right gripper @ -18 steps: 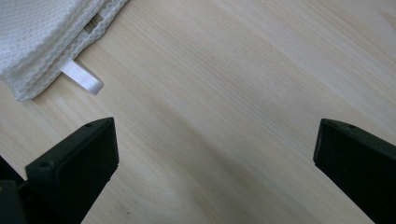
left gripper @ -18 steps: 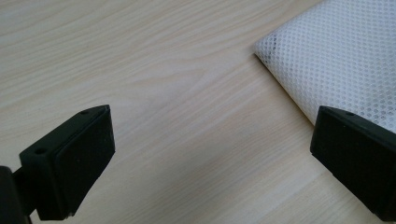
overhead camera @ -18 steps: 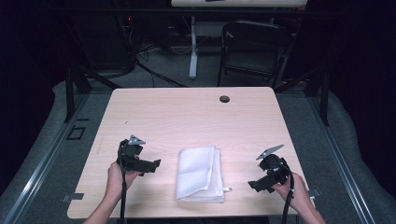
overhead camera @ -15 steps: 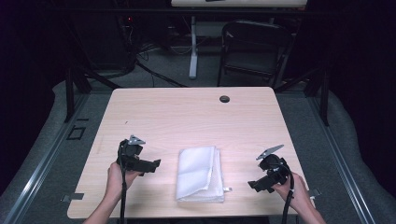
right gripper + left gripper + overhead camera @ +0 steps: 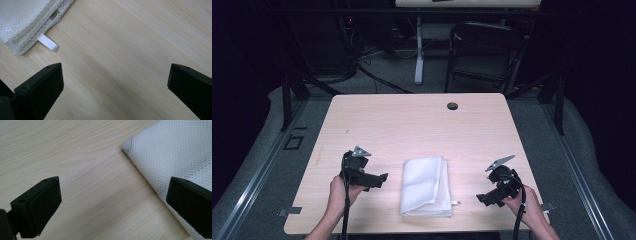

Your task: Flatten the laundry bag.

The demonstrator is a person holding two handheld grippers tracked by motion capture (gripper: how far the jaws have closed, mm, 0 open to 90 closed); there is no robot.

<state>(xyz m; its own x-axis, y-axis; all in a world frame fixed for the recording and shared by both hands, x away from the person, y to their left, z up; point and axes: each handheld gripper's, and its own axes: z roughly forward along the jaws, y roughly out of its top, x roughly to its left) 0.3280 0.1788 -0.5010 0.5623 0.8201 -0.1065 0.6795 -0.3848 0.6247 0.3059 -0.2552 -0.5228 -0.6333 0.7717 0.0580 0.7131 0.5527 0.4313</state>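
Basically nothing has moved over the last 0.6 s: both hands sit where they were, so the work on the folded white waffle-weave cloth (image 5: 424, 186) looks paused, with no grasp begun yet. Left gripper (image 5: 379, 178) is held low over the pale wood-grain table (image 5: 412, 120), jaws spread wide and empty, pointing toward the cloth; in the left gripper view the cloth's near corner (image 5: 175, 157) lies just ahead of and beyond its right jaw, bare wood between the 2 jaws. Right gripper (image 5: 484, 198) also stands wide open with nothing in it, set apart from the cloth's other side; in the right gripper view the cloth's layered edge (image 5: 25, 20) and its small white loop tag (image 5: 48, 43) sit ahead of its left jaw, not touched. Cloth lies flat between the 2 grippers, closer to the left one. Judgement: this is a ready pose, next move likely each gripper closing in on a cloth edge or corner; the thin stacked layers could make picking 1 layer tricky.
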